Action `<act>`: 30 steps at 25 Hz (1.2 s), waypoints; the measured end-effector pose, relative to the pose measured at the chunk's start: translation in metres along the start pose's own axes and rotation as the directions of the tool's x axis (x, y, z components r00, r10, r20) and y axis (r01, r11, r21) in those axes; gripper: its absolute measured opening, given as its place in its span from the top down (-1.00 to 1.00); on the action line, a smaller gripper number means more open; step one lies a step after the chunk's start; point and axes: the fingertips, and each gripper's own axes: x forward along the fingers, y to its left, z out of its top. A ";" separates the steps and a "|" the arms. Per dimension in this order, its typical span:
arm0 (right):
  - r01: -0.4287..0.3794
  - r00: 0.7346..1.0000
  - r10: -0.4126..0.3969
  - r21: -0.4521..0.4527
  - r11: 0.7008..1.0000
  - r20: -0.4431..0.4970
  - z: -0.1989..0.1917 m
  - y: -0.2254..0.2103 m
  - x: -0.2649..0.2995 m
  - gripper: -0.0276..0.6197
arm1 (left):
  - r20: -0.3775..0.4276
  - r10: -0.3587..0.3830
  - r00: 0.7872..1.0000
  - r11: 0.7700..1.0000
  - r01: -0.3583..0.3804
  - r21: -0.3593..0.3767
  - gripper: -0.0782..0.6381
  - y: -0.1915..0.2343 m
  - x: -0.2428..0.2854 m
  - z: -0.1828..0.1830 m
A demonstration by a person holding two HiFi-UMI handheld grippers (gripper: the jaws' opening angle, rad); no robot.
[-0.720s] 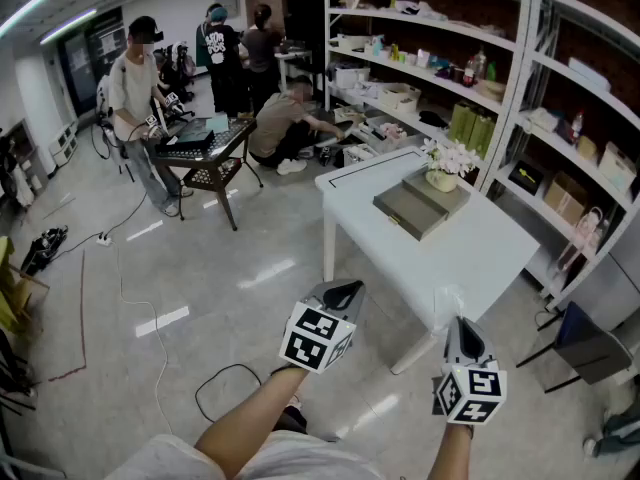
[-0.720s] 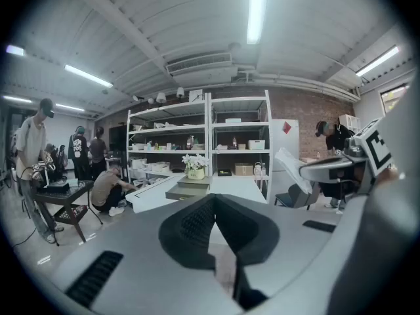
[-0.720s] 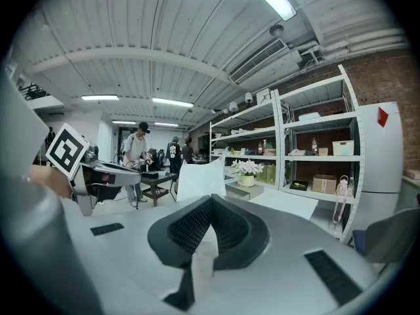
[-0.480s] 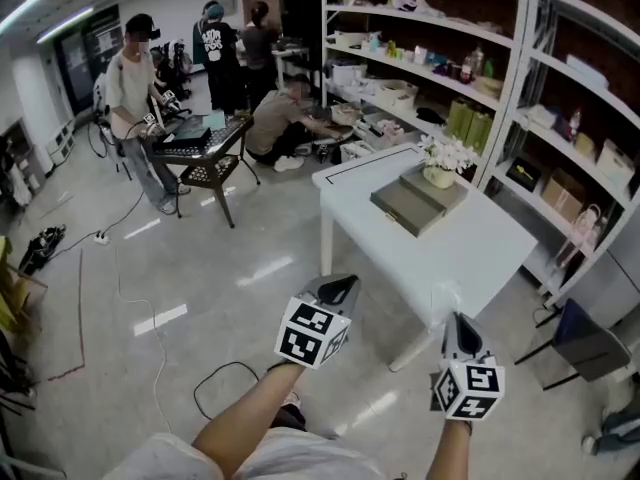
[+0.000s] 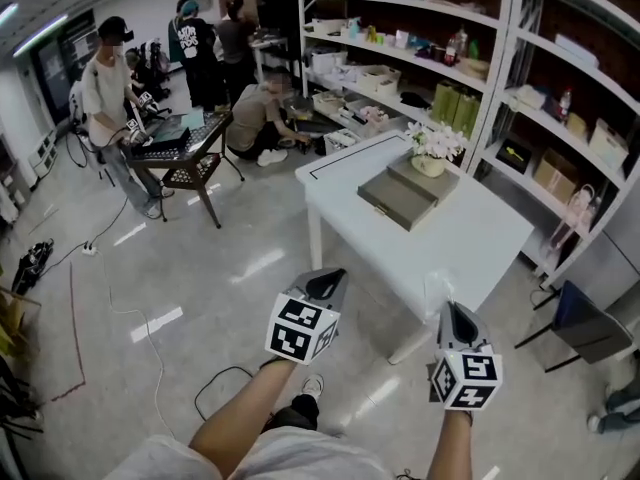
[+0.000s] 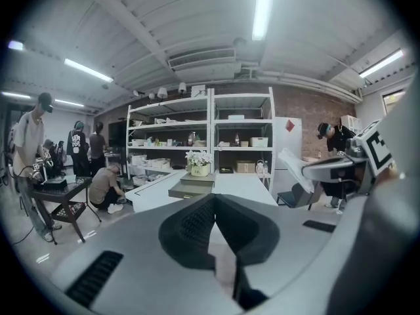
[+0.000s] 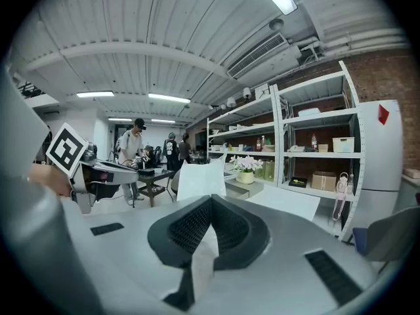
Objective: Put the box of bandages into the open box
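Left gripper (image 5: 333, 278) and right gripper (image 5: 456, 318) are hovering low in the frame over the floor, well apart from the table (image 5: 480, 233). Both have their jaws pressing fully together on nothing. Grey box (image 5: 405, 193) is lying on the table at upper centre, just beside a flower pot (image 5: 428, 164) — the bandages I cannot make out.

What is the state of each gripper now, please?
Left gripper: jaws closed, holding nothing.
Right gripper: jaws closed, holding nothing.
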 end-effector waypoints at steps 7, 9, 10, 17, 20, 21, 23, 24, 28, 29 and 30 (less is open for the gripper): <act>0.040 0.999 -0.040 0.008 0.999 -0.009 0.010 -0.007 0.050 0.90 | -0.008 -0.062 0.998 0.998 0.062 0.020 0.77 0.029 0.052 0.009; 0.052 0.998 -0.052 0.003 0.999 -0.020 0.014 -0.008 0.065 0.90 | -0.011 -0.080 0.997 0.997 0.080 0.019 0.77 0.040 0.069 0.014; 0.061 0.998 -0.061 0.003 0.998 -0.025 0.016 -0.009 0.073 0.90 | -0.013 -0.090 0.996 0.996 0.090 0.017 0.77 0.045 0.078 0.016; 0.111 0.992 -0.110 0.013 0.994 -0.065 0.024 -0.015 0.126 0.90 | -0.024 -0.146 0.989 0.989 0.146 0.007 0.77 0.083 0.126 0.024; 0.120 0.989 -0.119 0.012 0.993 -0.086 0.026 -0.014 0.149 0.90 | -0.030 -0.163 0.986 0.987 0.163 -0.003 0.77 0.101 0.143 0.025; 0.124 0.988 -0.123 0.012 0.992 -0.092 0.026 -0.013 0.156 0.90 | -0.033 -0.170 0.985 0.985 0.170 -0.005 0.77 0.106 0.148 0.025; 0.135 0.986 -0.134 0.009 0.991 -0.103 0.028 -0.013 0.169 0.90 | -0.038 -0.185 0.982 0.983 0.185 -0.005 0.77 0.115 0.158 0.025; 0.141 0.984 -0.140 0.006 0.990 -0.107 0.029 -0.013 0.176 0.90 | -0.042 -0.192 0.980 0.981 0.192 -0.002 0.77 0.120 0.163 0.025; 0.167 0.979 -0.166 -0.007 0.986 -0.121 0.033 -0.015 0.198 0.90 | -0.063 -0.222 0.973 0.974 0.225 0.030 0.77 0.133 0.183 0.024; 0.173 0.977 -0.173 -0.008 0.985 -0.126 0.034 -0.016 0.202 0.90 | -0.067 -0.230 0.971 0.972 0.233 0.036 0.77 0.135 0.187 0.024; 0.179 0.975 -0.179 -0.009 0.984 -0.130 0.035 -0.017 0.206 0.90 | -0.070 -0.239 0.969 0.970 0.242 0.039 0.77 0.138 0.191 0.025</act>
